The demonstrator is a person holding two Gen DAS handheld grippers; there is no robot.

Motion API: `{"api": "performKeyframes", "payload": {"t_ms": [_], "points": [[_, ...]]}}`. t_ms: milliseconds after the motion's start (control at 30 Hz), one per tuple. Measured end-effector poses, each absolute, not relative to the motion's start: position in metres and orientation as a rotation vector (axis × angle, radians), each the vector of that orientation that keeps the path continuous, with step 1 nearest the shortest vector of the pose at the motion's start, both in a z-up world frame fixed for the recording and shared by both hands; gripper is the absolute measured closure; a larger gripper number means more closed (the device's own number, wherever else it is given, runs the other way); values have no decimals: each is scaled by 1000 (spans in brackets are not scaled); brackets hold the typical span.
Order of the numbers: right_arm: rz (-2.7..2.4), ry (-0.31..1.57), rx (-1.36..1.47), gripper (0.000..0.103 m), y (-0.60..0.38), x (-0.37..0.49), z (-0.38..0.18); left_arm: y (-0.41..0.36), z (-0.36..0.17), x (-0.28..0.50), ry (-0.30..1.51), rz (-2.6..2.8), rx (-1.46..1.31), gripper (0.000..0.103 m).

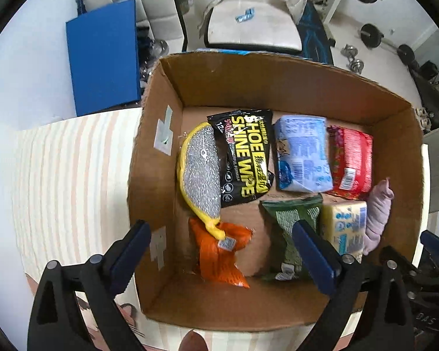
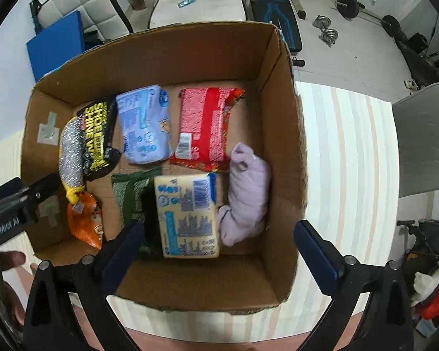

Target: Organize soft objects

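While both grippers hover above cardboard box (image 1: 166, 93), all soft items lie on its floor. Silver scrubber (image 1: 202, 169) at 9 o'clock, long axis 12-to-6. Shoe wipe pack (image 1: 244, 158), blue pack (image 1: 301, 153), red pack (image 1: 349, 162) follow, each 12-to-6. Yellow pack (image 2: 187, 216) and lilac cloth roll (image 2: 245, 193) toward 3 o'clock. Left gripper (image 1: 219, 259): jaws wide apart, empty. Right gripper (image 2: 219, 256): jaws wide apart, empty, aimed down.

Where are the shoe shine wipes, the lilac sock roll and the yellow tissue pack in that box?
shoe shine wipes (image 1: 244, 158), left wrist view, on the yellow lettering.
lilac sock roll (image 2: 247, 193), right wrist view, on its ribbed middle.
yellow tissue pack (image 2: 187, 216), right wrist view, on its printed top face.
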State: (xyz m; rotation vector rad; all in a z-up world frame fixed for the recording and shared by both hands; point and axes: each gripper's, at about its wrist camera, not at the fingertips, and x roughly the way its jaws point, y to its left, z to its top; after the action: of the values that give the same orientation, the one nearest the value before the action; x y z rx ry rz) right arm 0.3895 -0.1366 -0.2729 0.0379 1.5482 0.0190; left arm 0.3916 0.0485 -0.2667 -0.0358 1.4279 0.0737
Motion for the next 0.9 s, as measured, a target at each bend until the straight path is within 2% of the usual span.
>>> {"api": "performKeyframes", "payload": {"t_ms": [567,900], "points": [[-13,1499,49,0,-134,356,-265,41,-244,360,1345,78,-48,4],[26,1356,57,0,-135,321,-190,30,-163,305,1170,71,-23,4]]}}
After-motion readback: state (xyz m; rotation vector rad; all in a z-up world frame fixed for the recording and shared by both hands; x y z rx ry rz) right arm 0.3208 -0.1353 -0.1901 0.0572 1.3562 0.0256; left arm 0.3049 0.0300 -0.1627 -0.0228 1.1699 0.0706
